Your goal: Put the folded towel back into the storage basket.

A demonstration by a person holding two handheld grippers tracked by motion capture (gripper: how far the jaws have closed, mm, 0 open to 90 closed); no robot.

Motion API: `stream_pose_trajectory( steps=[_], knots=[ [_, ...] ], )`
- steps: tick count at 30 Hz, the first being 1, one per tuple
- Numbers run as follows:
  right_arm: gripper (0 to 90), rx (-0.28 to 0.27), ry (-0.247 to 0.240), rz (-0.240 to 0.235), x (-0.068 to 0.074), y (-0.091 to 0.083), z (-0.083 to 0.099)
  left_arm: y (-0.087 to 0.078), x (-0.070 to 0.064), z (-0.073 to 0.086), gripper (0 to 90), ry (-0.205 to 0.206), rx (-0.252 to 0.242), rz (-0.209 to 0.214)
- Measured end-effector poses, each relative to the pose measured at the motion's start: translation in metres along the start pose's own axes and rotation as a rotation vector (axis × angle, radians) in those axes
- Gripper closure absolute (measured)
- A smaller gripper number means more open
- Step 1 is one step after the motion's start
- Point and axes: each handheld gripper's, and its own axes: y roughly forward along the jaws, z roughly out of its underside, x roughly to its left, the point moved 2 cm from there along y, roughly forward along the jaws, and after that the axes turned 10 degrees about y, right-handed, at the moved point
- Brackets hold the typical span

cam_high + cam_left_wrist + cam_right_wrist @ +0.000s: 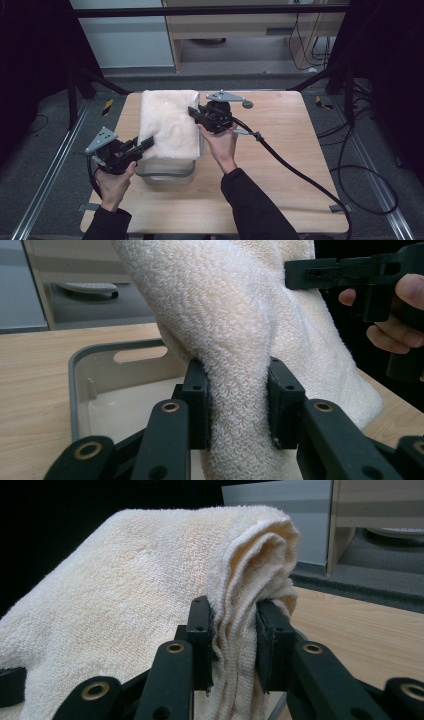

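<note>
Both the left gripper [145, 144] and right gripper [192, 112] are clamping the towel [167, 122] over the bin [165, 169], and uneven lowering is risking a fold catching the rim.

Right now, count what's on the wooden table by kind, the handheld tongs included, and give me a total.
Cream terry-cloth towel: 1
Clear grey-rimmed plastic bin: 1
Black two-jaw tongs: 2, left tongs and right tongs, each clamped on the towel
Small grey round disc: 1
Total: 5
</note>
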Motion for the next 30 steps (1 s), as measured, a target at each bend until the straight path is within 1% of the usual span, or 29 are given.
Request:
stream_pose_trajectory(
  steps=[5, 13, 20, 24, 30],
  knots=[
    [71.9, 0.015, 0.002, -0.002, 0.003, 0.01, 0.006, -0.001, 0.006, 0.007, 66.9, -0.01, 0.014, -0.006],
    [71.9, 0.038, 0.013, 0.002, 0.002, 0.024, 0.017, 0.002, 0.015, 0.02, 66.9, -0.02, 0.046, -0.015],
    [71.8, 0.059, 0.018, 0.012, -0.002, 0.038, 0.029, 0.008, 0.024, 0.032, 66.9, -0.037, 0.079, -0.023],
    [71.7, 0.078, 0.013, 0.029, -0.005, 0.047, 0.037, 0.014, 0.028, 0.04, 66.9, -0.043, 0.106, -0.027],
    [71.7, 0.095, 0.034, 0.034, -0.011, 0.059, 0.048, 0.02, 0.034, 0.047, 66.9, -0.047, 0.134, -0.034]
  ],
)
